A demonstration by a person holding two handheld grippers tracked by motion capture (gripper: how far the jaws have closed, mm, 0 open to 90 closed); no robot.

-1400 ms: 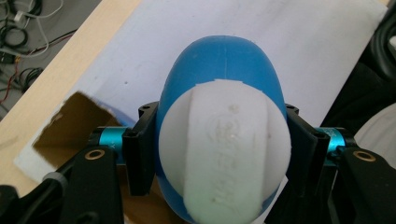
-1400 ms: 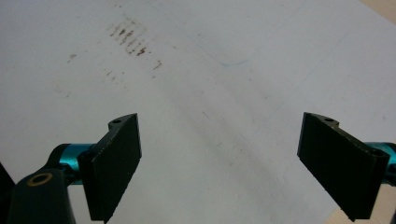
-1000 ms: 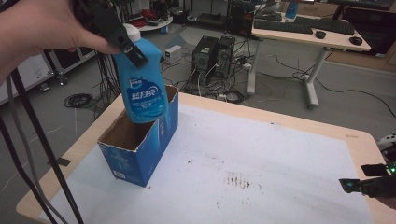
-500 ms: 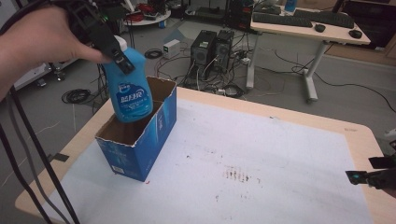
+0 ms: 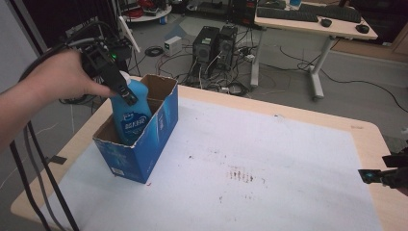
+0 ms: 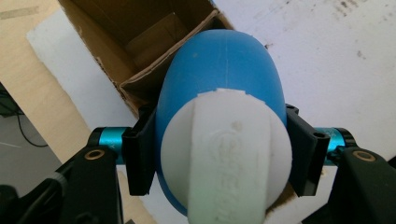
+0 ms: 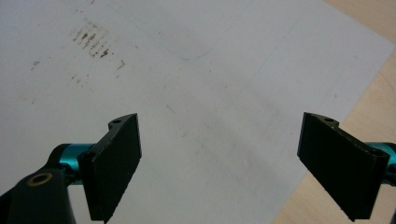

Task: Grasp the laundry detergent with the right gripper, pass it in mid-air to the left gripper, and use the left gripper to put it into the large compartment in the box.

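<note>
The left gripper [image 6: 219, 156] pinches a blue detergent bottle [image 6: 223, 79] between its jaws, just under the white cap [image 6: 228, 154]. Below the jaws, the bottle's lower half sits inside an open blue cardboard box [image 5: 144, 139], probably not yet on its floor. The right gripper [image 7: 218, 163] hangs jaws spread over the stained white mat [image 7: 196, 70].

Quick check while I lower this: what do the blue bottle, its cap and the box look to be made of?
Blue bottle: seemingly smooth, slightly glossy plastic, with a faint mould seam visible in the left gripper view.
White cap: matte plastic, with embossed lettering.
Box: cardboard, printed blue outside; raw brown inside, with frayed flap edges.
The left tool clamps the bottle near the cap.
</note>
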